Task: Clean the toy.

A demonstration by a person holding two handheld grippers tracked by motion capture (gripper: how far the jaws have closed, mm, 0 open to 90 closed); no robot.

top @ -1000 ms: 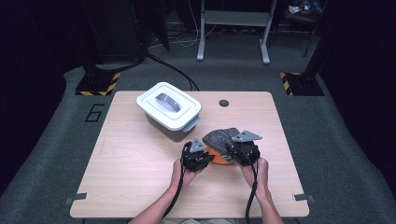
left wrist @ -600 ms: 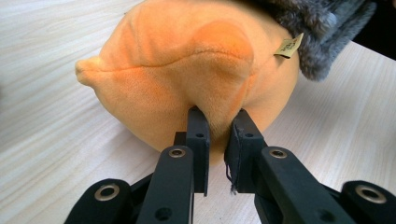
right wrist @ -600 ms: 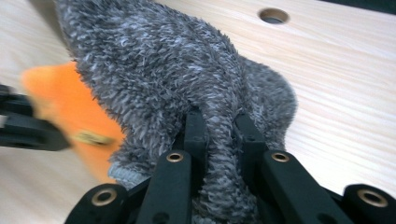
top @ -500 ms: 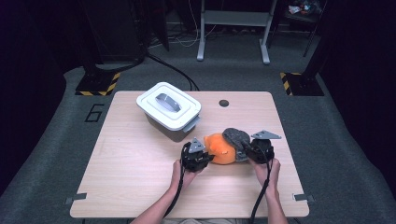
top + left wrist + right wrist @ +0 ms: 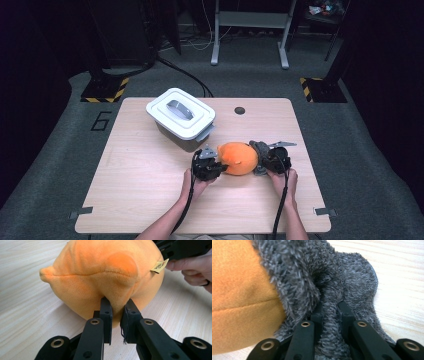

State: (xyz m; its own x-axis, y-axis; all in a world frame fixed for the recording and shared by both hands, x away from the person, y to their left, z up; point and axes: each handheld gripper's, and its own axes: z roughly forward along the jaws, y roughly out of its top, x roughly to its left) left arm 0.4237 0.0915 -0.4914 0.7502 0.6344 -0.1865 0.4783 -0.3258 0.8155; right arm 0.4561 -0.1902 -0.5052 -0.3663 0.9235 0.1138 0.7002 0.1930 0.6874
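Room: dark floor and black stands around a pale wood table (image 5: pixel 130 200).
Box: white lidded box (image 5: pixel 181 117) at the table's back left, handle on the lid, apart from the work.
Left gripper (image 5: pixel 210 165): jaws closed on a pinch of the orange plush (image 5: pixel 239 158), seen close in the left gripper view (image 5: pixel 117 312).
Plush: orange plush (image 5: pixel 100 272) lies on the table near the middle, between the two grippers; a small label (image 5: pixel 159 265) sits at its far side.
Cover: grey fuzzy cover (image 5: pixel 260 150) bunched at the plush's right end, half off it.
Right gripper (image 5: pixel 274 159): jaws clamped on a fold of the cover (image 5: pixel 332 307).
Axis: the plush's long axis runs left to right across the table; a small nub (image 5: pixel 46 273) points out to one side.
Handling: likely light, soft and squashy, not fragile; the pile should grip well. Best taken by a pinch of fabric at each end, as now.
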